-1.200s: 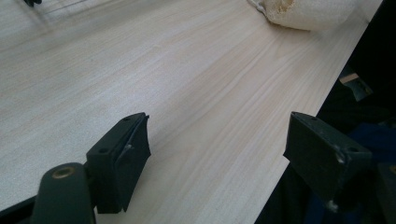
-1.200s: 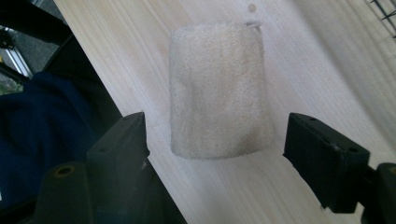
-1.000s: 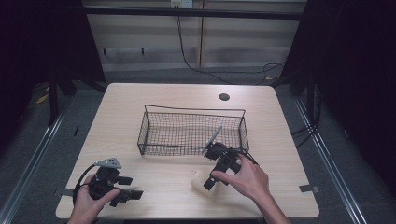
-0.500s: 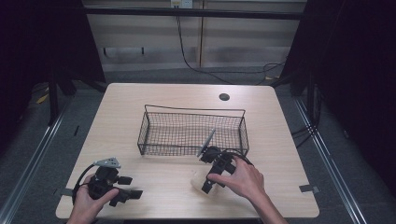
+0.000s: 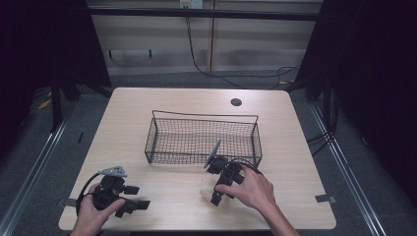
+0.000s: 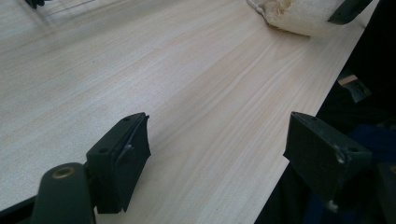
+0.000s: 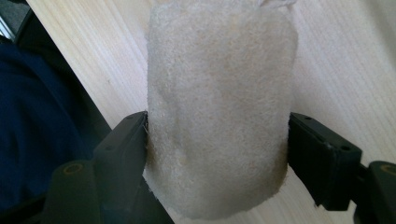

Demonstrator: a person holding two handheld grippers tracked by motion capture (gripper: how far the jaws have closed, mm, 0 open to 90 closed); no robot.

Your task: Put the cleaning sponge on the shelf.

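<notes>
My right gripper (image 7: 217, 154) has just been closing, and a cream, fuzzy roll of cloth (image 7: 219, 107) now sits between its jaws, each pad pressed flat against one side of it. The cloth bulges a little above and below the pads, so I take it as clamped. It lies on the pale wooden table (image 7: 345, 70), close to the near edge, with dark blue fabric showing past that edge. From the high view my right hand (image 5: 253, 189) covers the gripper (image 5: 215, 199), which points down toward me, and the cloth (image 5: 206, 195) shows as a pale patch at its tip, well forward of the table's near edge and just short of the wire basket (image 5: 201, 140).

The basket stands in the middle of the table (image 5: 162, 101), empty as far as I can see.

My left gripper (image 6: 217, 154) hangs low over the near left part of the table (image 6: 140, 70), jaws spread wide with nothing but bare wood between them. Its view catches the cloth (image 6: 303, 16) far off at the top. From the high view my left hand (image 5: 96, 209) holds that gripper (image 5: 142, 204) near the table's front left corner, well apart from the right one.
</notes>
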